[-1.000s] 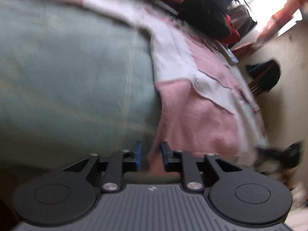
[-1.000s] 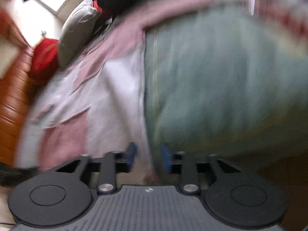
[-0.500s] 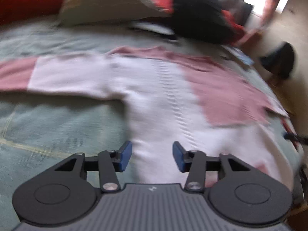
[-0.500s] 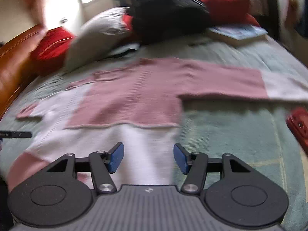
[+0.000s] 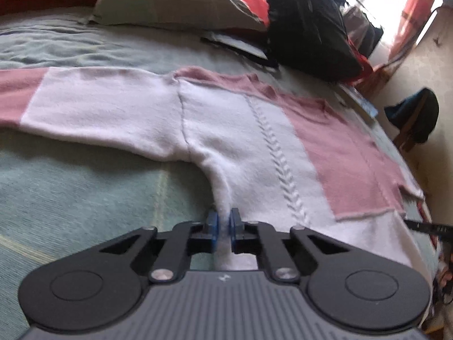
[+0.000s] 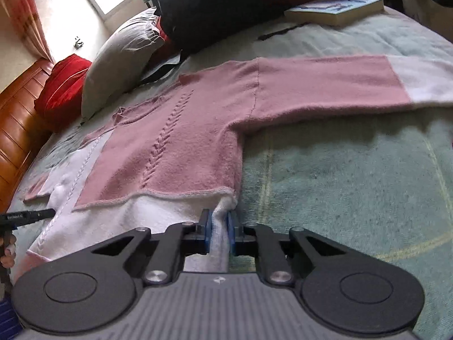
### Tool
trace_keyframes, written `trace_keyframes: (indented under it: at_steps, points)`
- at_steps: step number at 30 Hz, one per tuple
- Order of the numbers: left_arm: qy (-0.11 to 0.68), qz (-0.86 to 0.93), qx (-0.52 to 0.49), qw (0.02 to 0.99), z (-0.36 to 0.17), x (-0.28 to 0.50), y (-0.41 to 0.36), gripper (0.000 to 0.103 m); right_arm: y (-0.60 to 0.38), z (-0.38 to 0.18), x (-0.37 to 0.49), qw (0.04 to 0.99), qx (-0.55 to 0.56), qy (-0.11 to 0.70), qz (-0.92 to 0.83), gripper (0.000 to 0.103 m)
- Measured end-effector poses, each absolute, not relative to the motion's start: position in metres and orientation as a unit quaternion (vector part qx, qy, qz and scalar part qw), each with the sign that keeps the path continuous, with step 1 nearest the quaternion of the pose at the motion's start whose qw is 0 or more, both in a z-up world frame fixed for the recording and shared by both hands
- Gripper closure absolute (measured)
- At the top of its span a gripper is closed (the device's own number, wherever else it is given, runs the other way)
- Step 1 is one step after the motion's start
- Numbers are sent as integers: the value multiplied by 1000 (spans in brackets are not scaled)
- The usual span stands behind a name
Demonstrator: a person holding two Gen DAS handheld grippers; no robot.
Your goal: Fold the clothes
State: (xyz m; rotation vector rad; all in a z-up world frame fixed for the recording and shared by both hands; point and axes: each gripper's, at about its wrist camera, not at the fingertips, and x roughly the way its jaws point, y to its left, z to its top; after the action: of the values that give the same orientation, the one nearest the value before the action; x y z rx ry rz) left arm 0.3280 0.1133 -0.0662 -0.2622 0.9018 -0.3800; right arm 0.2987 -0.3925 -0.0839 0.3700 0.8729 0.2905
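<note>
green bedspread (image 5: 85,192) w/ pink-white sweater (image 5: 254,130); no legible writing.

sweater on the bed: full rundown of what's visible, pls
The sweater is a soft, fuzzy knit in pink and white blocks, with a raised braid line down each half. It lies flat on the green bedspread, both sleeves stretched out sideways. The left gripper is shut on the white fabric at its near edge on one side, and the right gripper is shut on the white hem corner on the other. Both grippers' jaws have just been closing, with fabric between them.
</note>
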Motion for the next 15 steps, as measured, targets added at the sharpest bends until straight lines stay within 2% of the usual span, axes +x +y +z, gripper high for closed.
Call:
trace_keyframes:
  at_steps: [6,11,13,15]
  points:
    - [426,-178,-113,880,-55,342,116,97,-397,-74,306,891,156,412,109,92]
    - [424,-154,-43,892,-39,313,114,92,-384,-53,277,907,103,398,92,84]
    - [397,-173,-8,901,-23,288,108,84,-372,-37,256,917,76,377,105,80]
    - [388,-217,11,896,-16,269,92,64,-355,-29,242,916,73,368,143,70]
